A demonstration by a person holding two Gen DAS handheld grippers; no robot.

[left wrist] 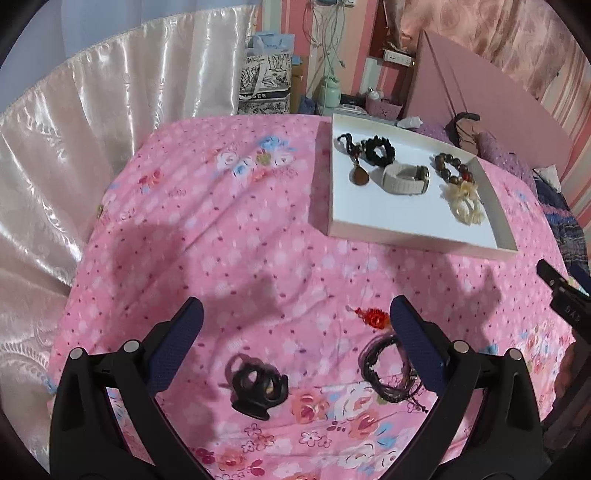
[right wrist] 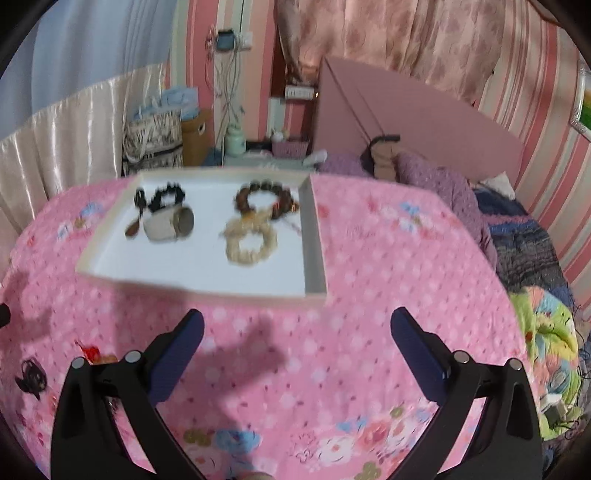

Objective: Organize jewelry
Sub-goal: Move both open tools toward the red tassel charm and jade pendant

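Pink floral bed (left wrist: 229, 236): five pieces inside shallow white cardboard tray (left wrist: 417, 236); black clip (left wrist: 258, 387), dark cord bracelet (left wrist: 388, 373), red knot charm (left wrist: 373, 317) left; left tool (left wrist: 295, 350), right tool (right wrist: 297, 354) wide open, empty.

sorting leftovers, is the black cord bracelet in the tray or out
Out: the black cord bracelet lies on the pink bedspread, apart from the white tray.

Bedroom in a home: bed with pink floral sheet (left wrist: 229, 240), pink headboard (right wrist: 406, 110), striped pink wallpaper (right wrist: 546, 155), floral curtain (right wrist: 388, 33), crumpled blankets (right wrist: 524, 251) along the bed's right edge.
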